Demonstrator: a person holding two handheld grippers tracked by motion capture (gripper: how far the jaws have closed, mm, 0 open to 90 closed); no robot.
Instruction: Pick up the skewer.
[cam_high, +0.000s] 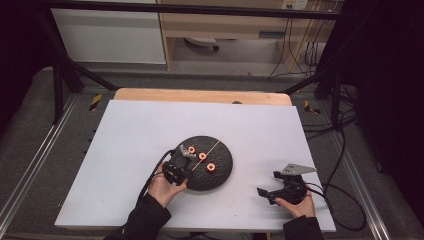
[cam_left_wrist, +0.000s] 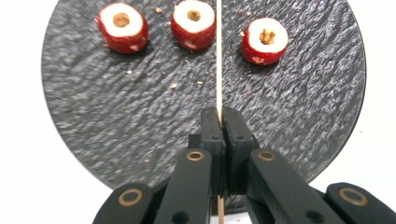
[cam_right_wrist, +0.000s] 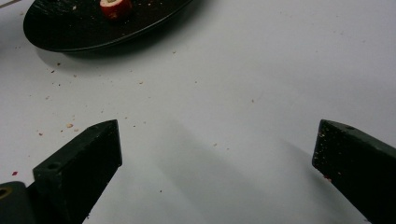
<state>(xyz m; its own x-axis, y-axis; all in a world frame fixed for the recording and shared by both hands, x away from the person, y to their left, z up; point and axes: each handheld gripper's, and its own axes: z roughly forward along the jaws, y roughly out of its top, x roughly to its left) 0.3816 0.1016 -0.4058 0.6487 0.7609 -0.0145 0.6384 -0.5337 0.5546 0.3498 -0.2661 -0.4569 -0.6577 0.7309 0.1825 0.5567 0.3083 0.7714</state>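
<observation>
A round black slate plate (cam_high: 222, 170) (cam_left_wrist: 289, 107) (cam_right_wrist: 70, 32) lies mid-table on the white board. On it lie three red fruit pieces with pale cored centres (cam_high: 191, 149) (cam_high: 202, 156) (cam_high: 211, 167) (cam_left_wrist: 122, 27) (cam_left_wrist: 193, 23) (cam_left_wrist: 265, 40); one of them (cam_right_wrist: 115, 7) appears in the right gripper view. My left gripper (cam_high: 184, 152) (cam_left_wrist: 219, 119) is shut on a thin wooden skewer (cam_high: 214, 147) (cam_left_wrist: 218, 56), which points up across the plate past the middle piece. My right gripper (cam_high: 263, 192) (cam_right_wrist: 215, 149) rests on the board right of the plate, open, with nothing between its jaws.
The white board (cam_high: 150, 130) covers a wooden table (cam_high: 200, 95). Crumbs dot the board (cam_right_wrist: 70, 125) near the plate. Black frame legs (cam_high: 57, 85) and cables (cam_high: 345, 150) flank the table. A shelf unit (cam_high: 225, 30) stands behind.
</observation>
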